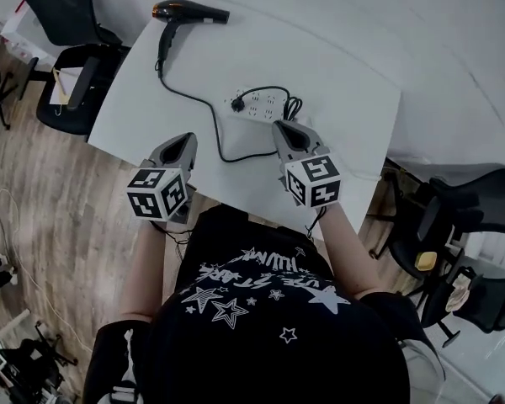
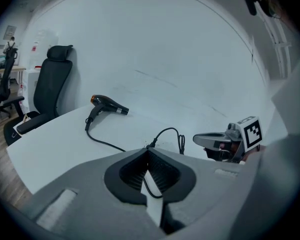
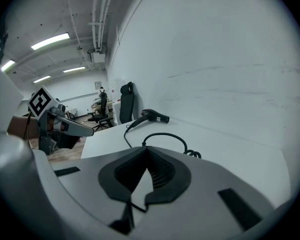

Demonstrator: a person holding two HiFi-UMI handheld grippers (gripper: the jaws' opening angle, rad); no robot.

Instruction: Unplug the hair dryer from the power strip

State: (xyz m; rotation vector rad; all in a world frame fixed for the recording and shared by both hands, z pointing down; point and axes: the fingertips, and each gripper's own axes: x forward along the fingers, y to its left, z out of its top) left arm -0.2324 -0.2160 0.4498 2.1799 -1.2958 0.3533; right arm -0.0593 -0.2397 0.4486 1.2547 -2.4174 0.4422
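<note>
A black hair dryer (image 1: 189, 13) lies at the far left corner of the white table (image 1: 345, 49). Its black cord (image 1: 194, 99) runs to a plug (image 1: 237, 103) seated in the white power strip (image 1: 263, 106) at mid table. My left gripper (image 1: 188, 137) hovers over the table's near edge, left of the strip, jaws shut and empty. My right gripper (image 1: 279, 125) is just in front of the strip, also shut and empty. The dryer (image 2: 109, 105) also shows in the left gripper view, and the dryer (image 3: 156, 116) in the right gripper view; my own jaws hide the strip in both.
Black office chairs (image 1: 76, 66) stand left of the table and more chairs (image 1: 454, 209) at the right. A white wall (image 2: 190, 59) backs the table. The strip's own cord lies coiled (image 1: 293, 106) at its right end. Wooden floor (image 1: 34, 209) lies below left.
</note>
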